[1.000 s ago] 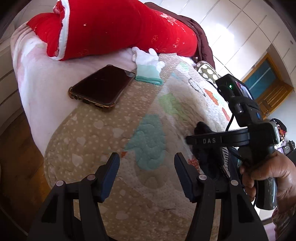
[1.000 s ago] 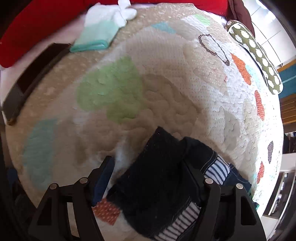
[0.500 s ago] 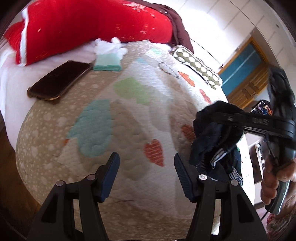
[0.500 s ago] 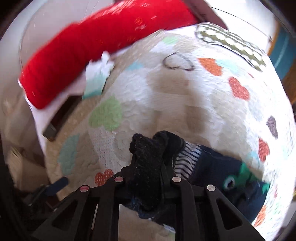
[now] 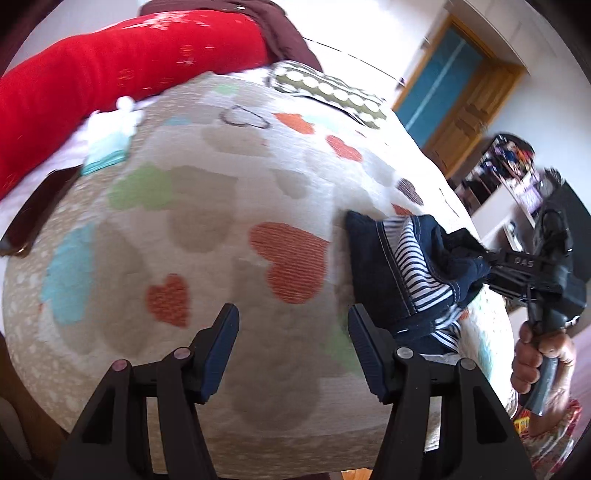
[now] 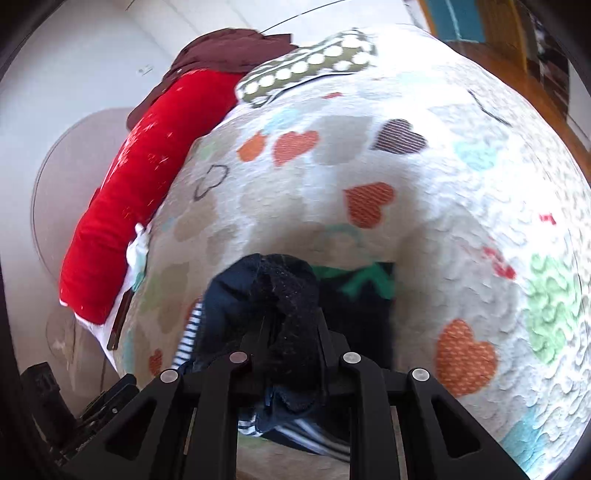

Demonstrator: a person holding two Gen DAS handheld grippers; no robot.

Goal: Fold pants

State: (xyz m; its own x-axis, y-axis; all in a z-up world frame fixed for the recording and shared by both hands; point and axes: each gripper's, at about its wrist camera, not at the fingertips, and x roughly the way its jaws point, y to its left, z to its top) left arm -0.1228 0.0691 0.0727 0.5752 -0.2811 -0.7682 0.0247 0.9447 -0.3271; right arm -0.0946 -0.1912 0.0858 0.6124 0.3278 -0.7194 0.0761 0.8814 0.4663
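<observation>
While the right gripper (image 6: pixel 290 332) is clamped on a bunched fold of the dark navy pants (image 5: pixel 399 273), the garment is lifted at that end above the heart-patterned quilt (image 5: pixel 221 206). The left gripper (image 5: pixel 291 347) is held spread, nothing between its pads.

One pair of navy pants (image 5: pixel 373 266) with striped lining. One heart-patterned quilt (image 5: pixel 207 206) over the bed. One red bolster pillow (image 5: pixel 122 70). One dark maroon garment (image 5: pixel 280 33) behind it. One green cushion (image 5: pixel 325 92) with white dots. One phone (image 5: pixel 33 218) in a brown case. One white and mint folded cloth (image 5: pixel 109 144). Two black grippers: left gripper (image 5: pixel 293 349), right gripper (image 6: pixel 291 332). One visible hand (image 5: pixel 535 358). One wooden door (image 5: pixel 461 96).
</observation>
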